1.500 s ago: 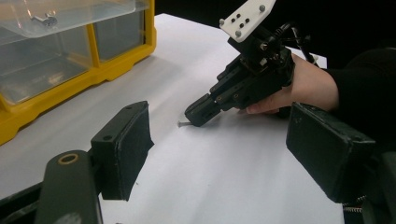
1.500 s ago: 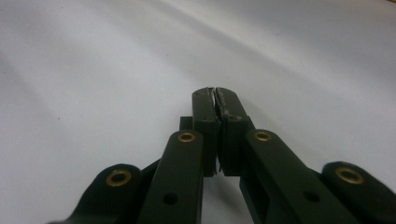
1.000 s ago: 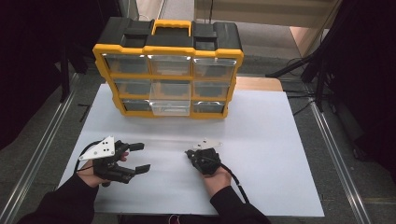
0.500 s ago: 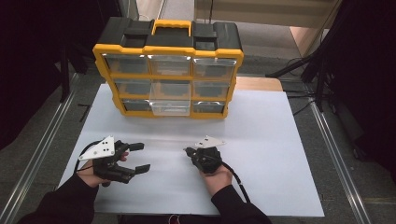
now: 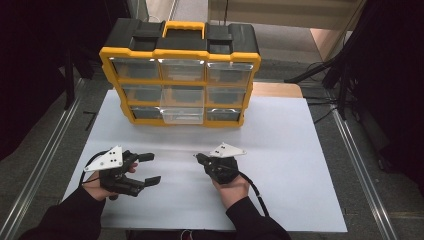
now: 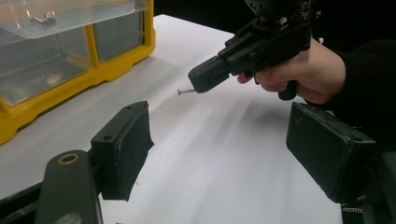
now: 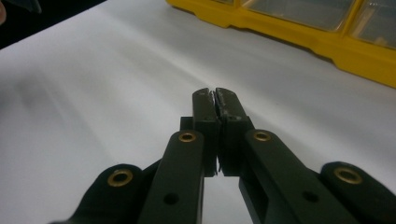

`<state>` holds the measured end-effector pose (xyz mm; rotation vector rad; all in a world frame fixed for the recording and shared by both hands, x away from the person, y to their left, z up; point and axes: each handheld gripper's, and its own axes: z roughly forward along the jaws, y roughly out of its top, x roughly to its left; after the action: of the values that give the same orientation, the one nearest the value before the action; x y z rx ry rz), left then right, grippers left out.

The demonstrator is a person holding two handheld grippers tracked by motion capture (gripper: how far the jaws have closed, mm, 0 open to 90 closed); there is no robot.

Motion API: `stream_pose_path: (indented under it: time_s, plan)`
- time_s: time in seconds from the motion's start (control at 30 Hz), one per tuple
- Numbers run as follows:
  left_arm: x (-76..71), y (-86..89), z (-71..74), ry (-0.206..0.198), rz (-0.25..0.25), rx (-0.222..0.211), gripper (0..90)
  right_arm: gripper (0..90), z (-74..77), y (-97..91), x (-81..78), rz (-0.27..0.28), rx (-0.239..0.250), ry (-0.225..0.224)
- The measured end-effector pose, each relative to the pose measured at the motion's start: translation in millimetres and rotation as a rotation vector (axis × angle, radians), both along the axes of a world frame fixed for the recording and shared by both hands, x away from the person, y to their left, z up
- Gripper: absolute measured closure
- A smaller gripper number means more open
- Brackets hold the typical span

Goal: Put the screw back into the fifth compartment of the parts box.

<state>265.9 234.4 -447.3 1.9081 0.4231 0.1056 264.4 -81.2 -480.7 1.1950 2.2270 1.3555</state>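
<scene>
Where the left gripper view looks across, right gripper point(image 6: 196, 86) clenched on a small nail point(image 6: 187, 91) (tip protruding), left gripper point(image 5: 147, 169) released.

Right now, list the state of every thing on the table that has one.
Left gripper: jaws open, nothing between them.
Right gripper: jaws shut on a small screw, held above the table.
Yellow organizer case: standing upright.
Bottom middle drawer: pulled partly out.
Other drawers: pushed in.
</scene>
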Motion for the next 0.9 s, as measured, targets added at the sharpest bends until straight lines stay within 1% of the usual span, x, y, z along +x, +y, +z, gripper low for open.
stream_pose_path:
  time_s: [0.17,0.27,0.33,0.43,0.47,0.6,0.67,0.8,0.9]
  plan:
    - [-0.1,-0.1,0.0,-0.001,0.002,0.000,21.8,89.7,5.8,-0.6,-1.3,0.009,0.025,-0.023]
    - [0.1,0.0,0.0,0.001,0.002,0.000,21.8,89.7,9.2,-1.9,-3.0,0.015,0.047,-0.059]
    - [0.2,0.1,0.1,0.003,0.001,0.003,21.8,89.7,11.6,-1.5,-4.8,0.012,0.050,-0.077]
    - [0.1,-0.1,-0.1,0.001,0.002,0.001,21.8,89.7,14.8,-1.5,-5.8,0.012,0.061,-0.077]
    - [0.2,0.1,0.0,0.003,0.001,0.004,21.8,89.7,16.0,-2.1,-5.6,0.015,0.057,-0.087]
    - [0.2,0.2,0.2,0.003,0.003,0.004,21.8,89.7,22.3,-3.6,-6.6,0.005,0.081,-0.105]
    - [0.3,0.1,0.1,0.003,0.003,0.005,21.8,89.7,25.5,-4.8,-7.0,0.006,0.098,-0.120]
    - [0.4,-0.1,-0.2,0.003,0.003,0.000,21.8,89.7,30.5,-5.8,-8.2,0.015,0.118,-0.149]
    - [0.6,-0.3,-0.5,0.003,0.005,-0.006,21.8,89.7,34.7,-5.3,-8.4,0.012,0.130,-0.156]
